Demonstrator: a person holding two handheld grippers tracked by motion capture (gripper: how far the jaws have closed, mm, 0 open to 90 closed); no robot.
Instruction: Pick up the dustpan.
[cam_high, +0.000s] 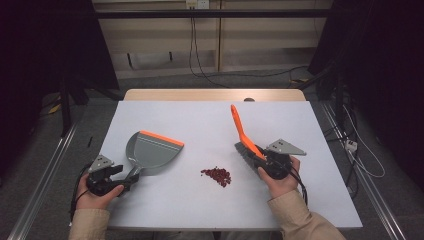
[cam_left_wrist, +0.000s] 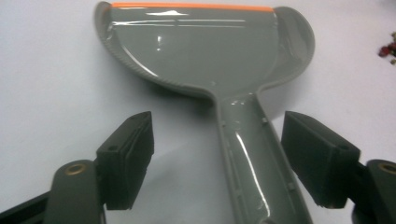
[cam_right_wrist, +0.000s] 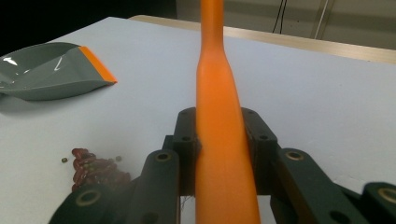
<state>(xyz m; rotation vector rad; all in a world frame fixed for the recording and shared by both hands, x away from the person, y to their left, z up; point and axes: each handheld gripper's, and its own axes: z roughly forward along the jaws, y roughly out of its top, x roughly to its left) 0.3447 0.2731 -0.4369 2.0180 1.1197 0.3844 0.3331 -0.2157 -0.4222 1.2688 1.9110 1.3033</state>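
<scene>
Forearms in tan sleeves enter at six o'clock, nearest the high camera, over the pale tabletop (cam_high: 210, 210). At nine o'clock lies the grey dustpan (cam_high: 150, 150), orange lip toward the spill, ready to receive it; the left gripper (cam_high: 121, 176) has its fingers (cam_left_wrist: 128, 156) open astride the handle, not yet pressing. At three o'clock the right gripper (cam_high: 257, 159) clamps the orange brush (cam_high: 243, 135), bristles down, probably for sweeping. Red beans (cam_high: 216, 175) sit heaped between them, near centre.
</scene>
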